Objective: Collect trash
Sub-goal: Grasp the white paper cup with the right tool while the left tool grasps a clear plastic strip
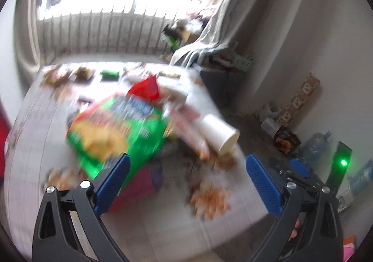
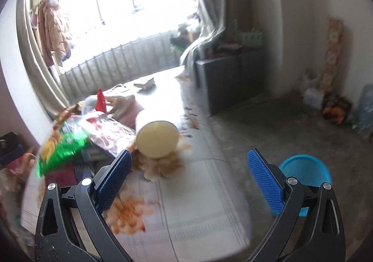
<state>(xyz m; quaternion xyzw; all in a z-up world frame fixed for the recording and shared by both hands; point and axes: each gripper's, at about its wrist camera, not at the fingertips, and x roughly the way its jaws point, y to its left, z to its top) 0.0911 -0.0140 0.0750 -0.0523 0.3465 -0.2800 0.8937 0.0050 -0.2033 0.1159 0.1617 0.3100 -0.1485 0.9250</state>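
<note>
Green and crinkly, the chip bag (image 1: 116, 131) lay atop the litter pile on the table (image 2: 198, 215), left of a tipped paper cup (image 2: 156, 138). We held both the left gripper (image 1: 187, 164) and the right gripper (image 2: 189, 161) spread wide and empty; pinching one loose edge seemed wisest, with the blue bin (image 2: 307, 173) near right.

Two fisheye views, each from a camera riding just behind a pair of blue-padded fingers. The left wrist view looks down across the table (image 1: 163, 227) from its near edge, close to the green snack bag (image 1: 121, 126), toward the far bright window. The right wrist view sits a little further right, taking in floor and a blue bin (image 2: 305, 168). Both share the tipped paper cup (image 2: 157, 137), the bag, and, though blurred, seemingly the same curtain.
</note>
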